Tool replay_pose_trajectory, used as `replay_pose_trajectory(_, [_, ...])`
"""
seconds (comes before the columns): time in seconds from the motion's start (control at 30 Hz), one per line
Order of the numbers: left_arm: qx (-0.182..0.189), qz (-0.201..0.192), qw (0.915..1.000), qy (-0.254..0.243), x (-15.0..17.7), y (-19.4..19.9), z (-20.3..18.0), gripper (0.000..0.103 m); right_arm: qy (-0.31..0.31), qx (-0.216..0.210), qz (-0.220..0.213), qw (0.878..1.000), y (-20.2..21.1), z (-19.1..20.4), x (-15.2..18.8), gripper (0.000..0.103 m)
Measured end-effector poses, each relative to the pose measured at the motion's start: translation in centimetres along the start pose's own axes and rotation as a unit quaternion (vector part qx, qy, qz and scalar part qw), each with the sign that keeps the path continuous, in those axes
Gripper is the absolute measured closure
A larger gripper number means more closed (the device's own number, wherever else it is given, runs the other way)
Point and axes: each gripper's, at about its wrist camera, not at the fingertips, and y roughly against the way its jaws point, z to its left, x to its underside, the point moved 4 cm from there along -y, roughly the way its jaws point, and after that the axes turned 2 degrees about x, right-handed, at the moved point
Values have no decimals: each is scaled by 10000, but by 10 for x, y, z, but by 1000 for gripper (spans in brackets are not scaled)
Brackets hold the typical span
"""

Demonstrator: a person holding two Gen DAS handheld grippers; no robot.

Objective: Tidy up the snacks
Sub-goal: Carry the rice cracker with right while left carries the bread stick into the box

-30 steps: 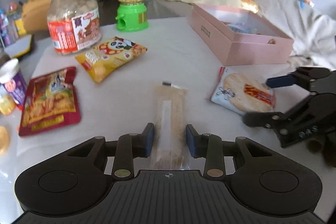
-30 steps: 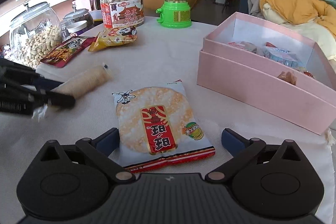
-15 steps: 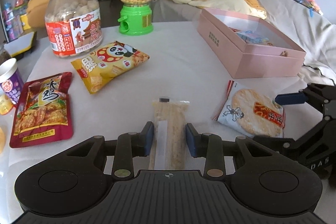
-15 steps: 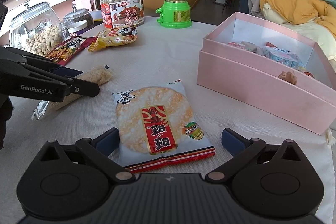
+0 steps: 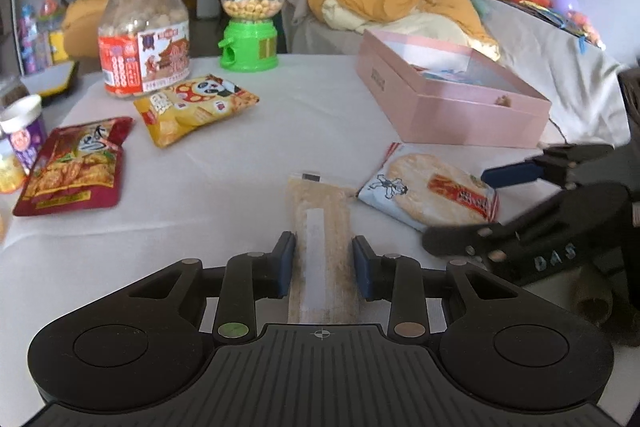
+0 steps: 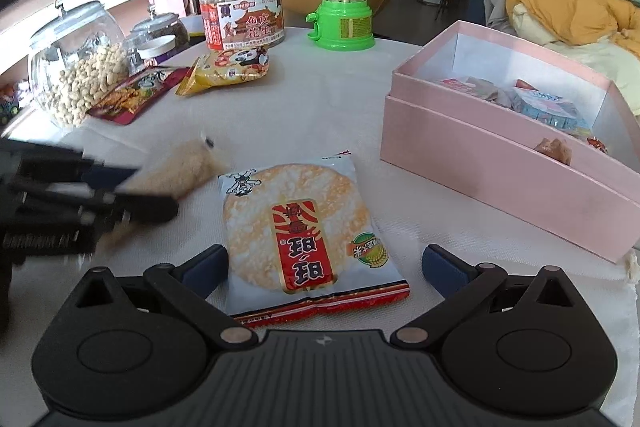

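A long beige snack bar (image 5: 320, 219) in clear wrap sits between the fingers of my left gripper (image 5: 324, 263). Its jaws are closing, and both blue pads touch the bar's sides. From the right wrist, the bar (image 6: 180, 167) and left gripper (image 6: 154, 191) look blurred at the left, just above the white cloth. A round rice cracker packet (image 6: 296, 223) lies flat between the wide-open fingers of my right gripper (image 6: 324, 267), with neither pad pressing on it. An open pink box (image 6: 500, 167) holding several wrapped snacks stands to the right.
On the far left of the table are a peanut jar (image 5: 144, 39), a green candy dispenser (image 5: 250, 23), a yellow panda bag (image 5: 196, 107) and a red pouch (image 5: 76, 167). A glass jar of nuts (image 6: 76, 75) stands at the left edge. Behind the table is a couch with bedding.
My left gripper has moved with the bar toward the rice cracker, and its jaws have narrowed a little. The right gripper and the cracker packet have stayed still.
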Motion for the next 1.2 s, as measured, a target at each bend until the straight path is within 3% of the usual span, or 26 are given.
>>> replay_pose_trajectory(0.2, [104, -67, 9996, 238, 1, 1, 6, 67, 52, 114, 69, 9999, -7, 2, -6, 0])
replay_pose_trajectory(0.37, [-86, -40, 10000, 3, 1, 0, -2, 67, -130, 227, 194, 9995, -18, -1, -19, 0])
replay_pose_trajectory(0.4, [-123, -31, 9999, -50, 1, 0, -4, 67, -151, 252, 267, 9992, -18, 0, -21, 2])
replay_pose_trajectory(0.43, [-161, -23, 9998, -97, 1, 0, -5, 66, -135, 277, 304, 9991, -17, 1, -22, 11])
replay_pose_trajectory(0.47, [-183, -17, 9997, -130, 1, -1, -6, 66, -88, 325, 302, 9990, -13, 1, -22, 24])
replay_pose_trajectory(0.5, [-204, -12, 9997, -152, 1, -1, -6, 66, -50, 327, 307, 9990, -8, 2, -21, 26])
replay_pose_trajectory(0.77, [-414, 55, 9986, -317, -1, -1, -16, 70, -230, 776, 242, 9964, 44, -17, 0, 26])
replay_pose_trajectory(0.83, [-156, 105, 9995, -246, -5, -2, -20, 70, -328, 815, 194, 9959, 56, -26, 6, 26])
replay_pose_trajectory(0.97, [271, -38, 9994, -197, -29, -3, -38, 70, -580, 857, 55, 9946, 78, -44, 16, 26])
replay_pose_trajectory(1.2, [680, -645, 9934, -661, -135, -26, -89, 69, -896, 890, -165, 9919, 93, -62, 19, 26])
